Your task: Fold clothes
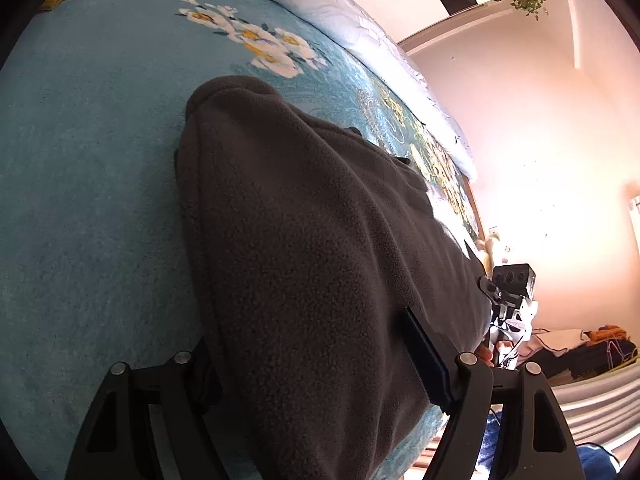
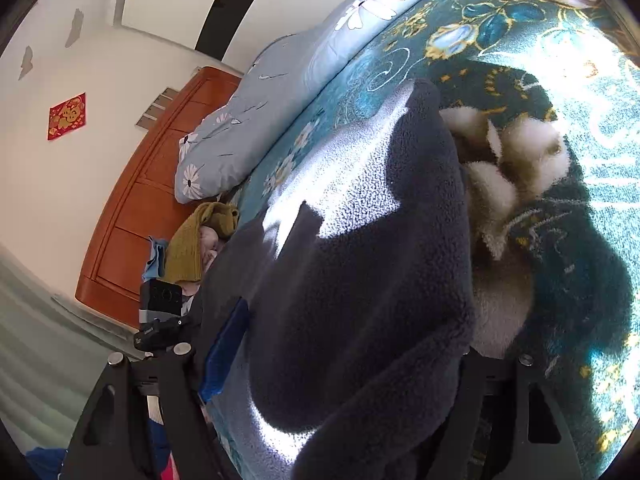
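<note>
A dark grey fleece garment (image 1: 312, 248) lies on the blue flowered bedspread (image 1: 88, 184). In the left wrist view it runs between the fingers of my left gripper (image 1: 320, 364), which is shut on its near edge; the blue pad (image 1: 428, 360) of one finger shows. In the right wrist view the same fleece (image 2: 360, 280) is bunched between the fingers of my right gripper (image 2: 340, 364), shut on it. The right gripper's body (image 1: 512, 288) shows at the right of the left view, and the left gripper's body (image 2: 160, 312) at the left of the right view.
A pale blue flowered quilt (image 2: 280, 80) lies along the far side of the bed. A mustard knit item (image 2: 200, 240) sits near the wooden headboard (image 2: 152, 200). A white fluffy piece (image 2: 520, 168) lies right of the fleece. Clothes (image 1: 600, 348) are piled in the far room.
</note>
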Motion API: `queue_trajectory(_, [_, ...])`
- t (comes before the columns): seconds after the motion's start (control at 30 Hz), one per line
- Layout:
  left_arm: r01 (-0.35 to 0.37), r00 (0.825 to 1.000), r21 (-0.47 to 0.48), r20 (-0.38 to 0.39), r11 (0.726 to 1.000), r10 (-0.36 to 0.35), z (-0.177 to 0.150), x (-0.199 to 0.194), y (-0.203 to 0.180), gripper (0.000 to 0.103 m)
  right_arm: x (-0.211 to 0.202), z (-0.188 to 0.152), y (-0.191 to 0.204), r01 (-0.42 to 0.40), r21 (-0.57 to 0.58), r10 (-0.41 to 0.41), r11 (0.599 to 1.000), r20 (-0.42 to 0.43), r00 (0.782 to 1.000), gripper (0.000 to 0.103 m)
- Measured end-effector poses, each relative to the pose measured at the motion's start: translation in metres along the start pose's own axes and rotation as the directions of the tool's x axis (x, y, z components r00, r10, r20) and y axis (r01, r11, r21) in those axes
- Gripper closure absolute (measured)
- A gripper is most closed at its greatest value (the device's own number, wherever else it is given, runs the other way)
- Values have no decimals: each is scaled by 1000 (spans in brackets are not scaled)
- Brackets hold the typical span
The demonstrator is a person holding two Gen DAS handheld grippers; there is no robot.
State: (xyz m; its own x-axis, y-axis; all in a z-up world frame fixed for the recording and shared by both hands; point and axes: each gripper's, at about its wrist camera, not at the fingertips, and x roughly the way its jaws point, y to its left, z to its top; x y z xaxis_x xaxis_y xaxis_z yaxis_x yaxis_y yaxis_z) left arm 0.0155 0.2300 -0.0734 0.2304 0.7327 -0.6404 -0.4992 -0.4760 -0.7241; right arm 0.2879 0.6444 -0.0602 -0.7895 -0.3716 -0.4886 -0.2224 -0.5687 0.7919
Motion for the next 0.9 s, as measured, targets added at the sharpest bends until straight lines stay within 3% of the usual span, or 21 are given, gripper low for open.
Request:
queue_trajectory(0.07, [-37,999,1,10,999,37,-4,-5,0,42,0,0,2,14,-2,-14,1000,-1,1000,27])
queue_trajectory(0.2, [-60,997,4,51,998,60,-12,-16,-4,58,-2,1,3,20,27,-20,999,-3,1000,47])
queue_trajectory(0.3, [-96,992,36,92,995,92,-23,-28,-19,64,-4,2,8,19,29,-18,999,-7,1000,55])
queue_trajectory(0.53, [-108,983,147,164,983,84,-45,-72,-66,66,-21,3,37,-33,-28,33,999,-4,999,59])
queue_trajectory(0.63, [-119,979,184,188,976,84,-44,-54,-106,66,-31,-4,50,-51,-61,51,997,-5,999,59])
queue_trajectory(0.77, [-116,977,223,203,968,70,-50,-66,-127,66,-48,-14,58,-78,-79,78,994,1,997,59])
queue_trajectory(0.9, [-129,976,257,204,958,77,-37,-52,-148,66,-66,-20,62,-89,-101,90,991,4,996,59])
